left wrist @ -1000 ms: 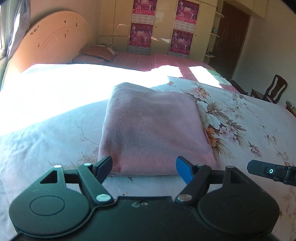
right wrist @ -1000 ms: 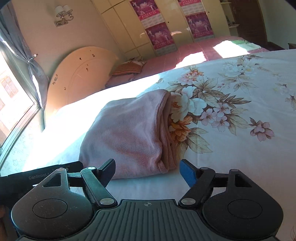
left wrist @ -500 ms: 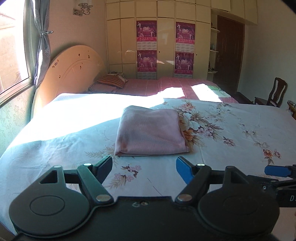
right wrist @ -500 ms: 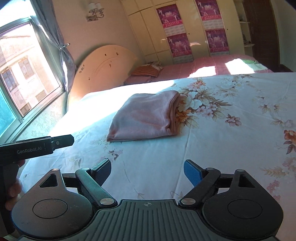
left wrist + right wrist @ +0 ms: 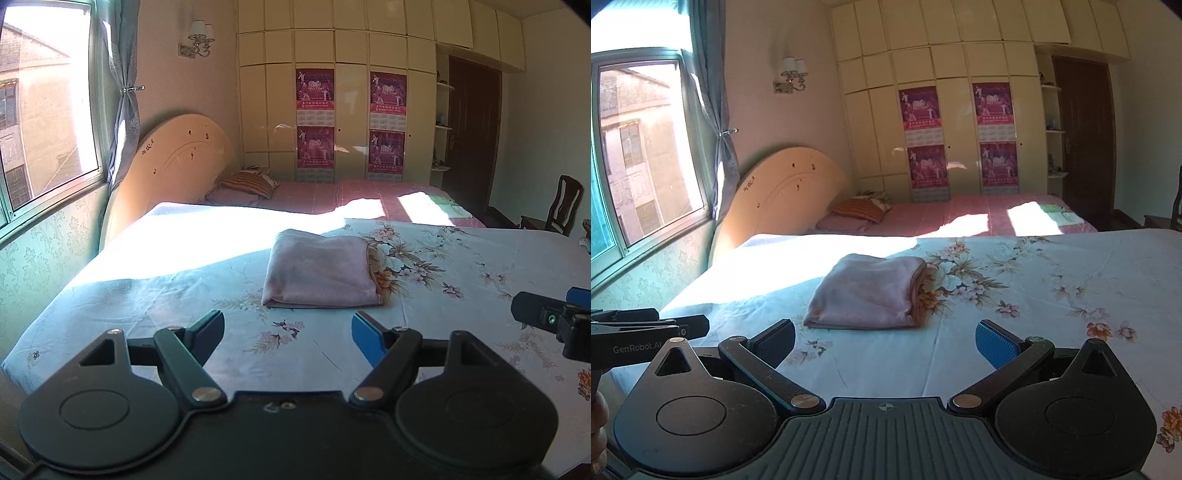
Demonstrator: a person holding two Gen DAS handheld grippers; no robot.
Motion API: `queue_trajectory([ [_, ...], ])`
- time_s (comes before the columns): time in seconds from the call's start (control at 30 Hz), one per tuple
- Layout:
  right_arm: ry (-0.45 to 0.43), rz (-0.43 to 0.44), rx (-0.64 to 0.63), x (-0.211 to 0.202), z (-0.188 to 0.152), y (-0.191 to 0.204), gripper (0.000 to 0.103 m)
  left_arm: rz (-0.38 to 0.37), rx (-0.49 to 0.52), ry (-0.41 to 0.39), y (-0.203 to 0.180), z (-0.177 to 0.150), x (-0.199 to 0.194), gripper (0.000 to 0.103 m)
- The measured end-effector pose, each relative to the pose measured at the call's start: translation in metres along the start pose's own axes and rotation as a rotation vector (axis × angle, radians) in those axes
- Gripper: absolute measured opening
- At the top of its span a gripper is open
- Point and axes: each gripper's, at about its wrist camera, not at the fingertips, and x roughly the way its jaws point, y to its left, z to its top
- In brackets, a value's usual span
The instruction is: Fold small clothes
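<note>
A folded pink garment (image 5: 319,271) (image 5: 866,293) lies as a neat rectangle on the flowered bedsheet (image 5: 461,266) (image 5: 1052,280), well ahead of both grippers. My left gripper (image 5: 288,330) is open with only sheet between its fingers. My right gripper (image 5: 884,341) is open and its jaws are opening wider, with nothing between them. The right gripper's tip (image 5: 546,314) shows at the right edge of the left wrist view. At the left edge of the right wrist view the left gripper's body (image 5: 646,332) appears, with part of a hand below it.
A curved wooden headboard (image 5: 170,162) stands at the bed's far left under a window (image 5: 40,110). Behind lies a second bed with a pink cover (image 5: 369,195) and a striped pillow (image 5: 249,182). A wardrobe wall with posters (image 5: 351,122) and a chair (image 5: 565,203) stand beyond.
Both grippers have pulled back and risen from the folded pink garment, which now lies farther ahead and looks smaller. The right gripper's jaws have spread wider.
</note>
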Motion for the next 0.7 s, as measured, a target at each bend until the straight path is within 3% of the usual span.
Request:
queue_trajectory([
  [0.17,-0.037,-0.018,-0.003,-0.015,-0.001,-0.002,0.103,0.008,-0.005,0.005,0.003,-0.004,-0.009,0.075],
  [0.7,-0.028,0.005,-0.013,-0.014,-0.002,-0.008,0.103,0.018,-0.021,0.003,0.000,-0.008,-0.016,0.075],
])
